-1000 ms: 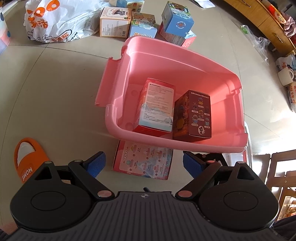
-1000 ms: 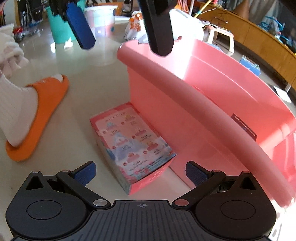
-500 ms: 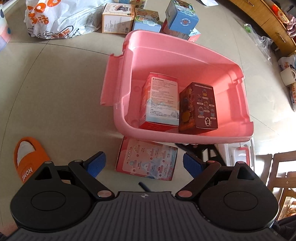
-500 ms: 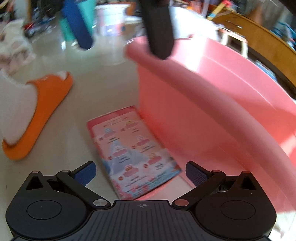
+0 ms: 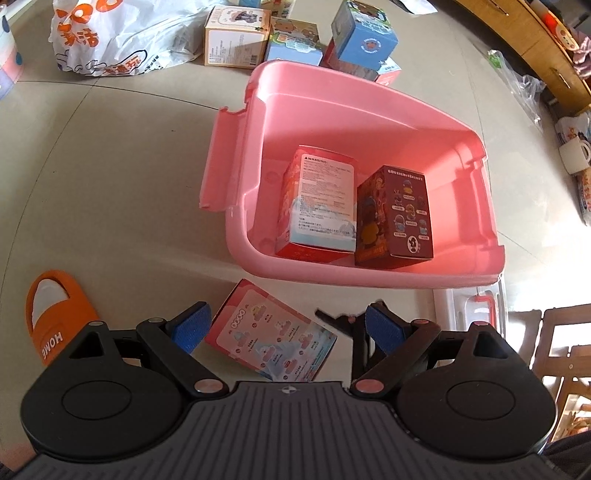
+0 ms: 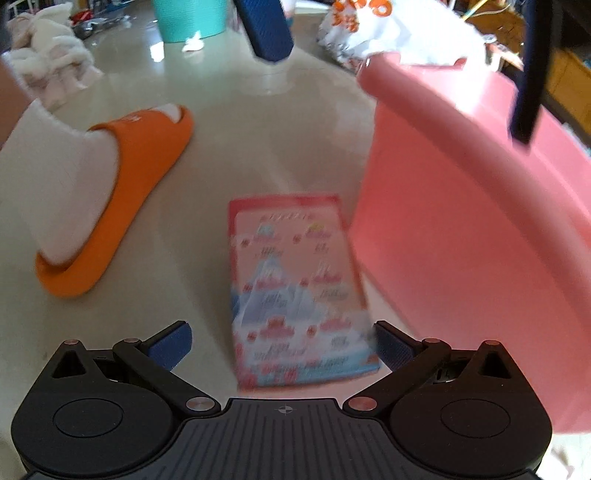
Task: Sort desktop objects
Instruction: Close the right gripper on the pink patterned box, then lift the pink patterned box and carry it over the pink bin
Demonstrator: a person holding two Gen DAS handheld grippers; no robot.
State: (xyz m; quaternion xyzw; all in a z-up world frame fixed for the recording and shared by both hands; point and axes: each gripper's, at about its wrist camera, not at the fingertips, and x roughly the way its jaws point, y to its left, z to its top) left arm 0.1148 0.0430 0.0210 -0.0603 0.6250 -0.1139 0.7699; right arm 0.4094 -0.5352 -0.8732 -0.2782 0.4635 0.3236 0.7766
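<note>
A flat pink box [image 5: 269, 339] [image 6: 295, 288] lies on the floor just in front of the pink bin [image 5: 369, 275] [image 6: 461, 221]. Inside the bin lie a red-and-white box [image 5: 321, 206] and a dark red box [image 5: 399, 218]. My right gripper [image 6: 282, 347] is low over the pink box, open, one pad on either side of the box's near end, neither pressing. The right pad sits close to the box's edge. My left gripper [image 5: 288, 330] hangs open higher up over the same box, holding nothing; its blue pad [image 6: 266, 29] shows in the right wrist view.
A foot in a white sock [image 6: 66, 184] and orange slipper [image 5: 55, 325] [image 6: 147, 147] stands left of the box. Several cartons [image 5: 236, 37] and a printed plastic bag [image 5: 110, 40] lie behind the bin. A teal bucket [image 6: 188, 18] stands farther back.
The pink box on the floor has swung askew and away from the bin's wall. My right gripper has moved in low, and the box now lies lengthwise between its fingers. The left gripper stays open.
</note>
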